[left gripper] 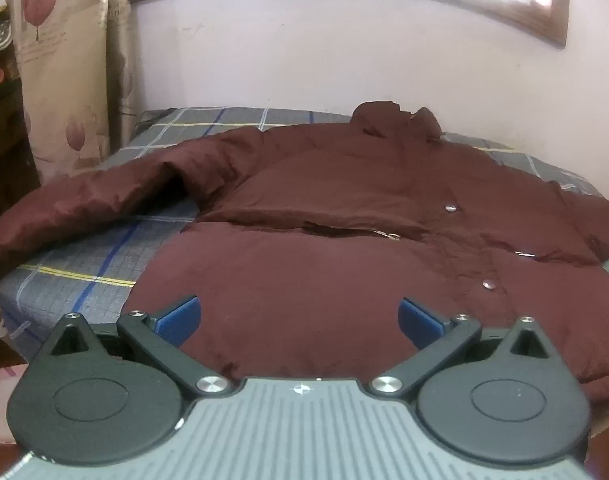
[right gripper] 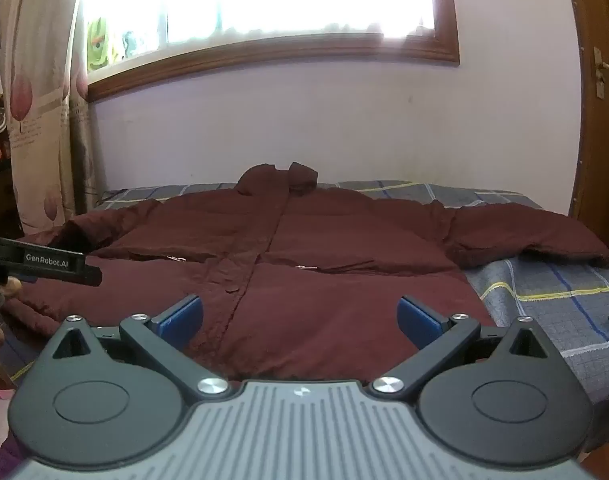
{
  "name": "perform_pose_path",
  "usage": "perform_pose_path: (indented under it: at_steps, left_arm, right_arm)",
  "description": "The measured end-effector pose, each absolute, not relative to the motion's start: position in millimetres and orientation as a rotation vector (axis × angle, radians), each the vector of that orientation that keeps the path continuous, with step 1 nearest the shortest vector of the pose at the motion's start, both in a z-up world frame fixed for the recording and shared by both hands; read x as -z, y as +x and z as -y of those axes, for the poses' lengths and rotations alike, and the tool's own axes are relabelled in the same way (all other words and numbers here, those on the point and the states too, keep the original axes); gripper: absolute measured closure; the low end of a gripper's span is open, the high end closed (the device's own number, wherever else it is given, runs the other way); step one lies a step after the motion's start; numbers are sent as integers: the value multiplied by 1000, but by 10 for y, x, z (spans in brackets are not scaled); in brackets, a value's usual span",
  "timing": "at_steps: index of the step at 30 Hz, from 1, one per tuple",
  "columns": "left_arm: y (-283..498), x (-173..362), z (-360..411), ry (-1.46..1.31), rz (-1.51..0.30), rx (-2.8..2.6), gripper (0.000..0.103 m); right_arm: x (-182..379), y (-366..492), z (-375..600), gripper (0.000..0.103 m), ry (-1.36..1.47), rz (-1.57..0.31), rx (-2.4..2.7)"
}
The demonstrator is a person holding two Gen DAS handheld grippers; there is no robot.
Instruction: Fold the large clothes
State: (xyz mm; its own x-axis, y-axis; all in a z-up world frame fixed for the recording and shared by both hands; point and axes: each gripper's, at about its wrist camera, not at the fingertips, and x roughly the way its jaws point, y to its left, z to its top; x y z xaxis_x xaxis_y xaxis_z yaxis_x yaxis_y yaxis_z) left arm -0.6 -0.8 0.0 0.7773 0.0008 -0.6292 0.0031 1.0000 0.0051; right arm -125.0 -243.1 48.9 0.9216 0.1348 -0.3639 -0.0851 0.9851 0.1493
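A large maroon padded jacket (left gripper: 344,208) lies spread face up on the bed, collar toward the far wall, snaps down its front. Its left sleeve (left gripper: 84,208) stretches out over the bed's left edge. In the right wrist view the same jacket (right gripper: 304,248) fills the middle, and its right sleeve (right gripper: 536,236) lies out to the right. My left gripper (left gripper: 300,316) hovers open over the jacket's near hem, with nothing between its blue pads. My right gripper (right gripper: 300,316) is open too, above the hem near the front placket. The left gripper's body (right gripper: 44,264) shows at the left edge.
The bed wears a grey plaid sheet (left gripper: 76,280) with blue and yellow lines, bare at the left and at the right (right gripper: 552,292). A pale wall and a wood-framed window (right gripper: 264,8) stand behind. A patterned curtain (left gripper: 60,72) hangs left; a wooden door (right gripper: 600,100) is right.
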Motion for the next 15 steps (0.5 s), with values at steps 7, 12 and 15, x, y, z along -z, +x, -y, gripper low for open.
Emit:
perform_pose_path:
  at_steps: [7,12,15]
  left_arm:
    - [-42,27,-70,-2,-675,-13,0]
    - [-13,2,-77,-3,-687,-20,0]
    - [-26,6,-100,0,-680,-8,0]
  right_arm:
    - [-500,-1205,2409,0,92,-391,-104]
    - [-491,-1175,2368,0,76,-406,-82]
    - [-478,-1111,2361,0,62,-441,-48]
